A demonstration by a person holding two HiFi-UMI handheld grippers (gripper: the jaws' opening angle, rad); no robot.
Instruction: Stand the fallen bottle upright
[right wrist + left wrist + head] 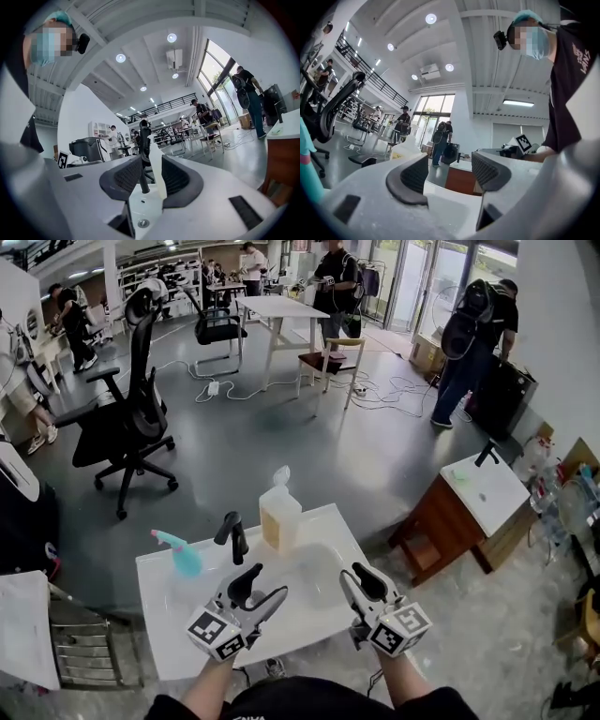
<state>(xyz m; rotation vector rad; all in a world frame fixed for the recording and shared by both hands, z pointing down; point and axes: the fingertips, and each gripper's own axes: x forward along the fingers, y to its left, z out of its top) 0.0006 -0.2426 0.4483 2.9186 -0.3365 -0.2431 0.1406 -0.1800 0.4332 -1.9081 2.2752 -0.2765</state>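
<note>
The teal bottle (183, 559) is set on the left of the white counter (187, 638), its trigger head turned leftward. From the head view it cannot be settled whether it stands or leans. In the left gripper view only a teal strip of it is caught at the frame's left edge (306, 161), the rest being cut off. The yellow bottle (278, 514) is seen upright at the counter's back edge, just right of the black faucet (234, 535).

The left gripper (263, 585) is held low over the near part of the counter, and the right gripper (367, 578) over the counter's right front corner; both are well apart from the bottles. The person's forearms are cut off by the bottom of the head view.

In its own view the left gripper's jaws are spread wide with nothing between them (450, 168). The yellow bottle is partly hidden behind the left pad (405, 149).

The right gripper's jaws (152, 174) are parted by a narrow gap and nothing is clasped. Through that gap the faucet (142, 161) and the yellow bottle (157, 168) are seen farther off, their lower parts masked by the pads. The teal bottle is not shown in this view.
</note>
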